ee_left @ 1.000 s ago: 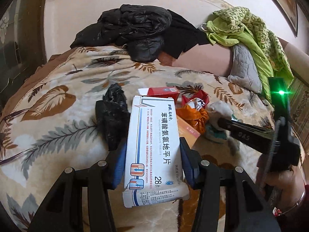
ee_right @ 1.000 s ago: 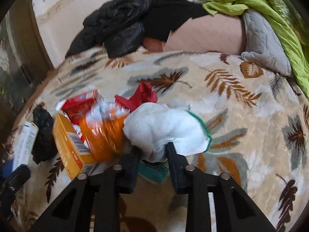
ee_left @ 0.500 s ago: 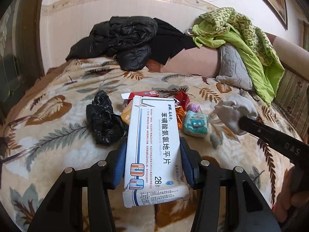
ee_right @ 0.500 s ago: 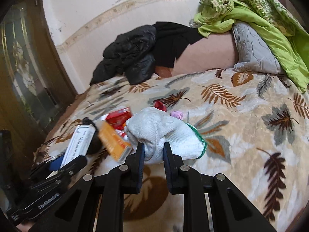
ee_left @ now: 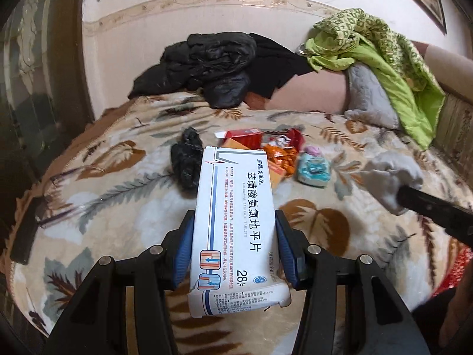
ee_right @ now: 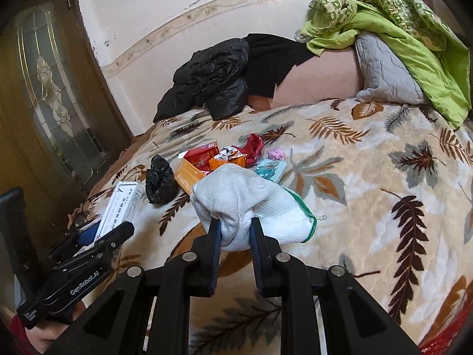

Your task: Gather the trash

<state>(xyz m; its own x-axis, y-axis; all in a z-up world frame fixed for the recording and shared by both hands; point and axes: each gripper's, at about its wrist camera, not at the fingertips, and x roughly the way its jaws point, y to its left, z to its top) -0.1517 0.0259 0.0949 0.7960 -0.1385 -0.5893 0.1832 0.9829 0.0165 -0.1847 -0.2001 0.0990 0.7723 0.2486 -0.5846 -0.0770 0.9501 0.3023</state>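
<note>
My left gripper [ee_left: 235,224] is shut on a white medicine box [ee_left: 236,222] with blue print and holds it above the bed. My right gripper [ee_right: 235,224] is shut on a white knitted glove [ee_right: 248,204] with a green cuff, also lifted off the bed. The glove shows at the right of the left wrist view [ee_left: 390,174]; the box shows at the left of the right wrist view [ee_right: 121,207]. A trash pile lies mid-bed: a black bag [ee_left: 186,159], a red box [ee_left: 245,137], an orange box and wrappers [ee_right: 192,174], and a teal packet [ee_left: 313,171].
The bed carries a leaf-patterned blanket [ee_right: 369,177]. Black jackets [ee_left: 207,68], a grey pillow [ee_left: 369,94] and a green quilt [ee_left: 384,56] lie along the far wall. A wooden door with glass [ee_right: 50,88] stands at the left.
Both grippers have pulled back and up from the trash pile, each still holding its item. The glove has been lifted clear, uncovering the teal packet.
</note>
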